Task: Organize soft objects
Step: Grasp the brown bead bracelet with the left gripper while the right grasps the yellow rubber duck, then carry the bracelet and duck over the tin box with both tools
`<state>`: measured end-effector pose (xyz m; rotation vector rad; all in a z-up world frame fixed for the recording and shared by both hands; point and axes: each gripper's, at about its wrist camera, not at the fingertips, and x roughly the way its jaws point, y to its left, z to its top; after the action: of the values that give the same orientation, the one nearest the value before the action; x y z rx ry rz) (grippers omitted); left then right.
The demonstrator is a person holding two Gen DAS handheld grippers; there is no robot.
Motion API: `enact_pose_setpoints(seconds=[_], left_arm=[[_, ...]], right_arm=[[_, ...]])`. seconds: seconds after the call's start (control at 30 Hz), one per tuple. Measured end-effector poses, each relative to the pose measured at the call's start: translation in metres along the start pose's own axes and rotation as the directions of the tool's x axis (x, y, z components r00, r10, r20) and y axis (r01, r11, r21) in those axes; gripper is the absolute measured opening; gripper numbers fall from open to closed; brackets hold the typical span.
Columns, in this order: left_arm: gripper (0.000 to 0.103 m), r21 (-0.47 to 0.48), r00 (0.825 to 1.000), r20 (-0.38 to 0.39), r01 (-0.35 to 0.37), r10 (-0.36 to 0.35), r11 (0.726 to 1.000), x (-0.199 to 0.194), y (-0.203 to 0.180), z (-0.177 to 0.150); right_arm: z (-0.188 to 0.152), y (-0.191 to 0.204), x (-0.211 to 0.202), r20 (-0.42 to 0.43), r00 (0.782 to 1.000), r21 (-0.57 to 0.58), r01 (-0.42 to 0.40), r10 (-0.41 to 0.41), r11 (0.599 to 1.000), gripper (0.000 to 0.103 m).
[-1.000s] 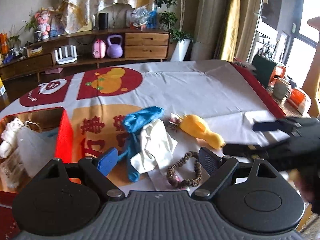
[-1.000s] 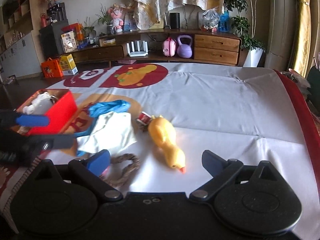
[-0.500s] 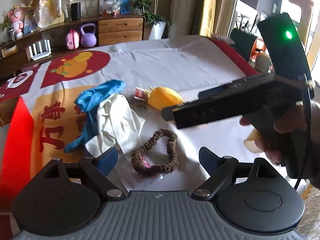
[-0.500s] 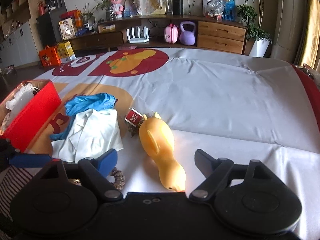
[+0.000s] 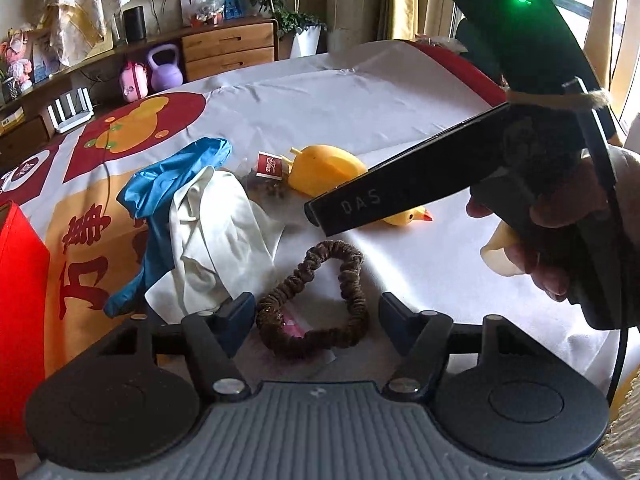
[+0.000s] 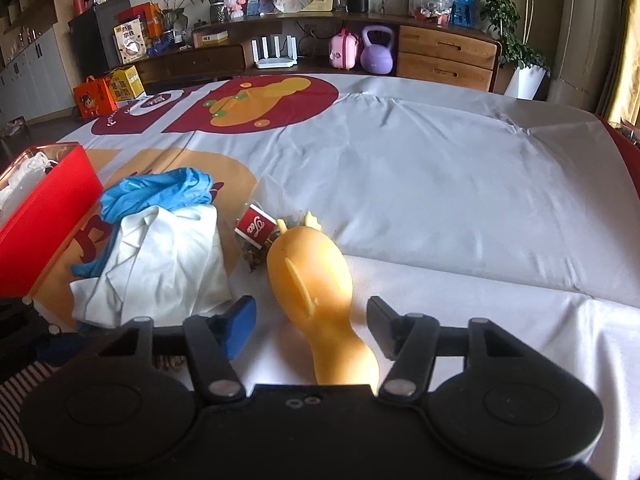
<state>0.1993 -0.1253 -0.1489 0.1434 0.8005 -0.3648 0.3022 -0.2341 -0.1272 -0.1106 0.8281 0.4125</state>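
Observation:
A brown scrunchie (image 5: 316, 300) lies on the white tablecloth (image 5: 420, 256) between the fingers of my left gripper (image 5: 316, 316). Its jaws are closing; narrow gaps show beside the scrunchie. A yellow rubber duck toy (image 6: 312, 280) lies with its neck between the fingers of my right gripper (image 6: 310, 322). Those jaws are closing too, and cloth shows on both sides of the neck. In the left wrist view the right gripper's black body hangs over the duck (image 5: 324, 168), held by a hand (image 5: 560, 240). A blue glove (image 5: 176, 176) and a white cloth (image 5: 212, 232) lie to the left.
A red box (image 6: 48, 216) holding white items stands at the table's left edge. A red-labelled tea bag (image 6: 256, 228) lies between the cloth and the duck. Beyond the table, a wooden sideboard (image 6: 444, 60) carries a purple kettlebell (image 6: 376, 54) and a pink case.
Both grippers have sunk closer to the table and their jaws have narrowed. The scrunchie now lies between the left fingers, the duck's neck between the right. The right gripper came into the left view.

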Motion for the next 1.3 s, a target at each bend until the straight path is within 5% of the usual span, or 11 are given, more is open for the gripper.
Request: enact_pose_setpoints(seconds=[0.17, 0.47, 1.3], left_arm=[[0.052, 0.026, 1.000, 0.000, -0.028, 0.028, 0.999, 0.002, -0.001, -0.001], [0.023, 0.049, 0.998, -0.002, -0.063, 0.063, 0.997, -0.003, -0.002, -0.001], [0.022, -0.120, 0.995, 0.046, -0.086, 0.093, 0.989, -0.086, 0.028, 0.009]], right_arm=[[0.000, 0.002, -0.001, 0.011, 1.000, -0.008, 0.011, -0.011, 1.000, 0.039], [0.000, 0.001, -0.012, 0.023, 0.999, 0.023, 0.026, -0.027, 0.999, 0.024], [-0.007, 0.038, -0.110, 0.056, 0.998, 0.120, -0.032, 0.025, 0.992, 0.021]])
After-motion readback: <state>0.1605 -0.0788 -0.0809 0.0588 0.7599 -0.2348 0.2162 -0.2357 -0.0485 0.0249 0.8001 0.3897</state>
